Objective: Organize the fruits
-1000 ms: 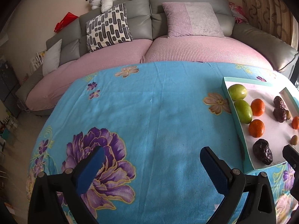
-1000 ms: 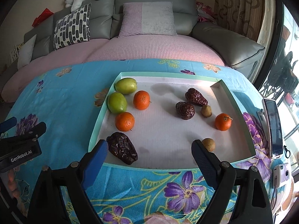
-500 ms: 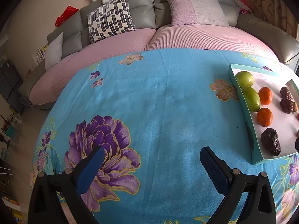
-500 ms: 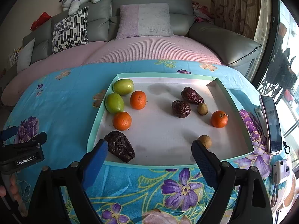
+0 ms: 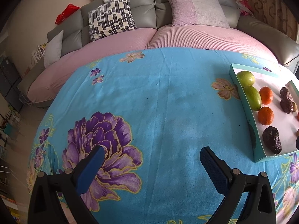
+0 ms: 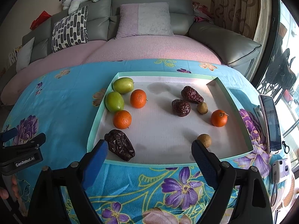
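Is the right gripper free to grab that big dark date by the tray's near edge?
Probably yes. The right gripper is open and empty, and the dark date lies just inside the tray beside its left finger, with nothing on top; only the low rim stands between.

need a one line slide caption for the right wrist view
Open right claw above the near edge of a tray holding oranges, green fruits, dark dates and small brown fruits on a floral cloth.

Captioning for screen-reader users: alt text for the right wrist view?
Open right gripper hovers at the near edge of a shallow teal tray on a floral blue tablecloth, holding nothing. The tray holds two green fruits, three oranges, three wrinkled dark fruits and two small brown ones. A grey sofa lies beyond.
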`<control>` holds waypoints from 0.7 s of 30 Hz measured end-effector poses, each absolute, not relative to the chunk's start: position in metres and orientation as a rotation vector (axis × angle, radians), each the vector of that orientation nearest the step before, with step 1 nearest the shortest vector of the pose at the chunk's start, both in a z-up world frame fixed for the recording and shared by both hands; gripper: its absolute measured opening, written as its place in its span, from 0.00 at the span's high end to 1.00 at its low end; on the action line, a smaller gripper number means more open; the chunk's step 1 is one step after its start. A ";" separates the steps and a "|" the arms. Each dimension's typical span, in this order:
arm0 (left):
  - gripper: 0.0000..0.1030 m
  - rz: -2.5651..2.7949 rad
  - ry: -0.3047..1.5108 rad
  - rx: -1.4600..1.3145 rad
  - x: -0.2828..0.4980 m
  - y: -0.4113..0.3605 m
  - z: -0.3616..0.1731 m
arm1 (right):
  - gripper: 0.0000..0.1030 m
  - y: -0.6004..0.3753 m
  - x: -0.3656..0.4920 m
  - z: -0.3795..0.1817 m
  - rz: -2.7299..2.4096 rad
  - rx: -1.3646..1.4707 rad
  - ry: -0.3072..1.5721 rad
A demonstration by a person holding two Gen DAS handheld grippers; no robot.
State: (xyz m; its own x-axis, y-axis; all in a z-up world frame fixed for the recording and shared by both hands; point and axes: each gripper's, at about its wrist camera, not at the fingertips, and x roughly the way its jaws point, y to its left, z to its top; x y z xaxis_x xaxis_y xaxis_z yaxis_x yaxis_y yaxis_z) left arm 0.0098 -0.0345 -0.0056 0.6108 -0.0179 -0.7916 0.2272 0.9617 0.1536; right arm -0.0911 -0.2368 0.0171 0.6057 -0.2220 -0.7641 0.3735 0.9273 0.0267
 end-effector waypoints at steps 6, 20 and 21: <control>0.00 -0.155 0.917 0.239 0.010 -0.034 -0.007 | 0.11 -0.238 -0.091 0.016 -0.349 0.191 0.859; 0.00 -0.170 0.916 0.236 0.007 -0.037 -0.002 | 0.11 -0.238 -0.093 0.018 -0.352 0.188 0.859; 0.00 -0.171 0.916 0.236 0.007 -0.037 -0.001 | 0.12 -0.238 -0.093 0.018 -0.353 0.187 0.859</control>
State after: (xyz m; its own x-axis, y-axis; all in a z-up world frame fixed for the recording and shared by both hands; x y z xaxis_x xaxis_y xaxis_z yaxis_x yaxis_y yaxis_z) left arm 0.0067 -0.0372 -0.0012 0.5981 -0.0455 -0.8001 0.2454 0.9608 0.1287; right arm -0.0927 -0.2378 0.0178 0.6003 -0.2275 -0.7667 0.3768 0.9261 0.0202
